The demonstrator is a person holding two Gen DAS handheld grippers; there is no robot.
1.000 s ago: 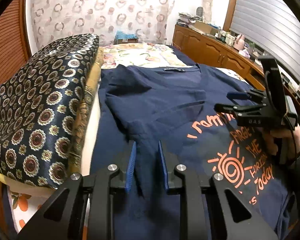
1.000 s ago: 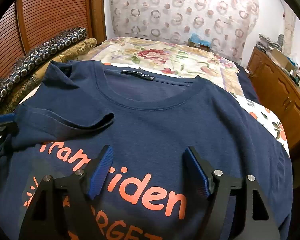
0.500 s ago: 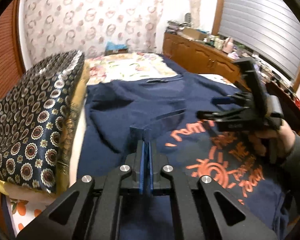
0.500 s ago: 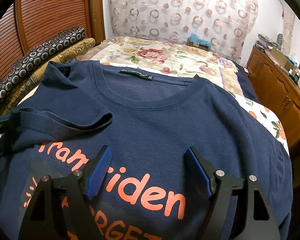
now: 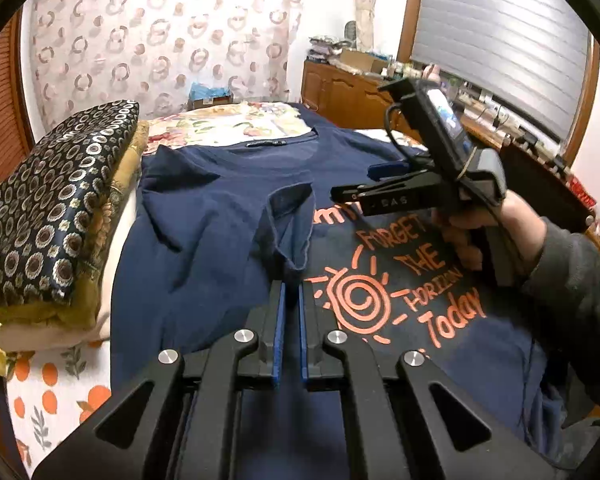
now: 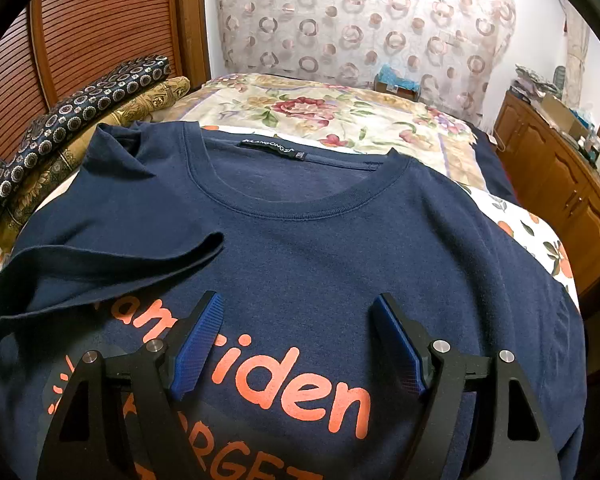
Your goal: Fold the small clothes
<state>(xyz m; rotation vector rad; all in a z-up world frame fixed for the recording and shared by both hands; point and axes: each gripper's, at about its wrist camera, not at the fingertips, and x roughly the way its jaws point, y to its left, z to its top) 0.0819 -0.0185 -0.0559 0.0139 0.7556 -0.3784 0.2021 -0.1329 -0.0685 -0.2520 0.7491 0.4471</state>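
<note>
A navy T-shirt (image 5: 204, 240) with an orange print lies face up on the bed, neck toward the far end. My left gripper (image 5: 292, 286) is shut on the hem of its left sleeve (image 5: 292, 224), which is lifted and drawn in over the chest, close to the sun print. In the right wrist view the same sleeve (image 6: 120, 256) lies folded across the shirt (image 6: 320, 240) at the left. My right gripper (image 6: 298, 312) hovers open over the orange lettering with nothing between its pads. In the left wrist view the right gripper (image 5: 360, 182) is at the right, held by a hand (image 5: 472, 232).
A stack of patterned cushions (image 5: 56, 208) lies along the bed's left side against a slatted wooden panel (image 6: 100, 28). A floral bedspread (image 6: 320, 112) covers the far end. A wooden cabinet (image 6: 560, 184) with clutter on top runs along the right.
My left gripper closed on the sleeve hem and carried it up and to the right, over the shirt toward the print. The right gripper stayed where it was, open.
</note>
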